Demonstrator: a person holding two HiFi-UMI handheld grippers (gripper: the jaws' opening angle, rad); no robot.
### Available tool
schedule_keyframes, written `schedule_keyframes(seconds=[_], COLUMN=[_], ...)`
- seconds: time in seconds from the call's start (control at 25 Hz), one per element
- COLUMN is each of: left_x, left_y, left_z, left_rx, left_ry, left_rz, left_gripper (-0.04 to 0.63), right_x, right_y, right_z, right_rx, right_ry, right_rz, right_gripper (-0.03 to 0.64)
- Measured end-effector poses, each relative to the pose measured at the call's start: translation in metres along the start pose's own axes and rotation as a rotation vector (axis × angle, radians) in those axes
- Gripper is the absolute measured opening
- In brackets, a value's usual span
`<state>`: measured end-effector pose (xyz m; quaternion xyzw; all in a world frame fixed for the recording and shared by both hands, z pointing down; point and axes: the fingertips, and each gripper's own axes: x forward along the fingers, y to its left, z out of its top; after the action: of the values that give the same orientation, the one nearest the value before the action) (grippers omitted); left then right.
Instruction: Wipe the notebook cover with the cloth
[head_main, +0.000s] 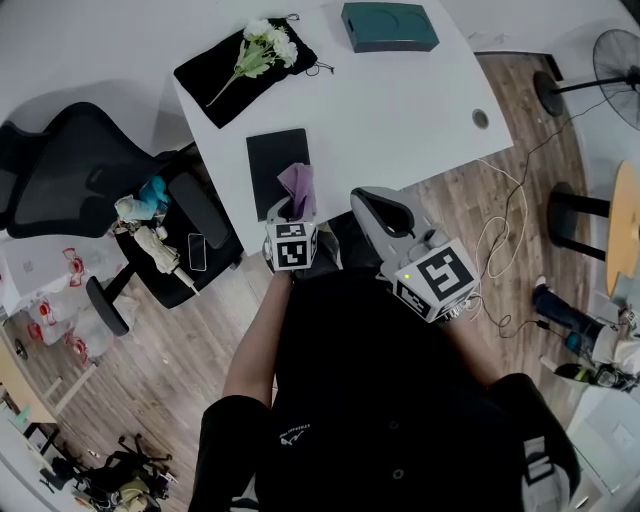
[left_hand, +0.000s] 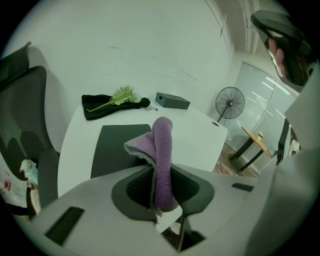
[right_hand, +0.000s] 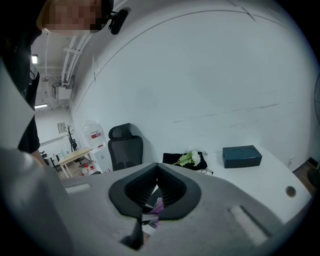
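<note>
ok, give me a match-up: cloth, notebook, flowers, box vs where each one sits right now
Things:
1. cloth
2. notebook
3. flowers
4. box

Places:
a. on the black bag, far left of the table
b. at the table's far edge
c. clamped in the left claw
d. flat at the table's near edge

Pairs: 1-c, 2-d, 3-a, 4-b

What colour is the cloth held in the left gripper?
Purple: the fuzzy purple cloth shows best in the left gripper view.
</note>
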<state>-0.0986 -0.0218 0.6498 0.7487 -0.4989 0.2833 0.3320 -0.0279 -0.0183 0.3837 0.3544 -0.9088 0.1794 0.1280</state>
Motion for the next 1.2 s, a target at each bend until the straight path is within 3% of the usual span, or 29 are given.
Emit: schedule_keyframes(seconds=[1.2], left_x=[0.001], left_y=[0.014], left_z=[-0.012], left_rx=[-0.006], left_ry=[0.011], left_rz=[0.021], left_gripper=[0.075], right_x=[0.014], right_y=[0.003], right_z=[0.004], right_rx=[-0.006], right_ry=[0.009], right_rz=[0.031], right_gripper=[0.003])
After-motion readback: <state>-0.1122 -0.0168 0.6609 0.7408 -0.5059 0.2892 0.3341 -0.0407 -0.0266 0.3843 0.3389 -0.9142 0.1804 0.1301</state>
